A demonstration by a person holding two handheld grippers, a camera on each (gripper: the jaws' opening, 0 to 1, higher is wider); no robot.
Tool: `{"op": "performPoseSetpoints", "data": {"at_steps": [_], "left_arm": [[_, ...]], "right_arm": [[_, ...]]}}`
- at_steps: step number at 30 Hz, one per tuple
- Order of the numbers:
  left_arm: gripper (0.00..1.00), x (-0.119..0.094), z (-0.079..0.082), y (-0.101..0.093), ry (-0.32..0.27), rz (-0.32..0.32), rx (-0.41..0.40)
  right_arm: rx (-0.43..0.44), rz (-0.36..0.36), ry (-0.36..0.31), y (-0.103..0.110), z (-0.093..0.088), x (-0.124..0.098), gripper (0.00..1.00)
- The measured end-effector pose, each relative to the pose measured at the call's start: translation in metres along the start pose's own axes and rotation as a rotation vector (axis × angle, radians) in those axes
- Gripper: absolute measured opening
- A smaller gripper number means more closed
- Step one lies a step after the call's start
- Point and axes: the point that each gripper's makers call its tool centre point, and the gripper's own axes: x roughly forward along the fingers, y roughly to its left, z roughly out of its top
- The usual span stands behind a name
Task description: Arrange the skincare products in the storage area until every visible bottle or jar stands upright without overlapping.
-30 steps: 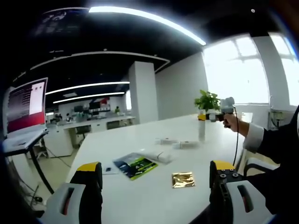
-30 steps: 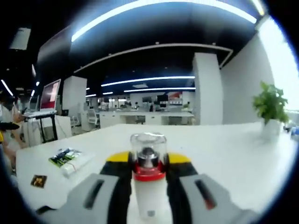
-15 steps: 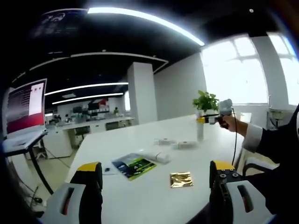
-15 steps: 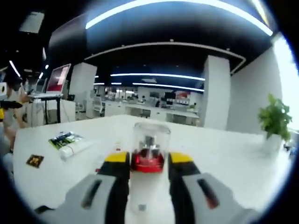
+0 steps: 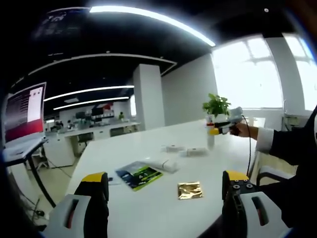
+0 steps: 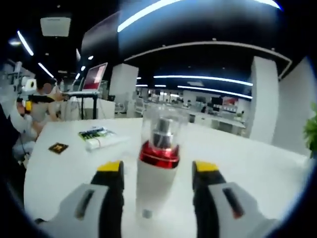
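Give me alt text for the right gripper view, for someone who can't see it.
A white pump bottle with a red collar and clear cap stands upright on a white table between the open jaws of the right tool. A tube lies further back.

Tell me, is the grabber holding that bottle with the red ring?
No. The right gripper is open, its jaws apart on either side of the bottle, which stands upright on the table. The left gripper holds nothing.
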Motion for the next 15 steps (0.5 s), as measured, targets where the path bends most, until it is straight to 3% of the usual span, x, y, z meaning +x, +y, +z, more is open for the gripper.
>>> {"op": "performPoseSetpoints", "data": {"at_steps": [7, 13, 15], "left_arm": [[0.97, 0.009, -0.005, -0.005, 0.023, -0.012, 0.006], [0.97, 0.009, -0.006, -0.007, 0.025, -0.020, 0.011], [0.97, 0.008, -0.006, -0.006, 0.024, -0.017, 0.010]], "right_arm": [[-0.027, 0.084, 0.024, 0.002, -0.014, 0.007, 0.64], [0.018, 0.190, 0.008, 0.009, -0.020, 0.010, 0.63], [0.012, 0.219, 0.066, 0.014, -0.030, 0.012, 0.64]]}}
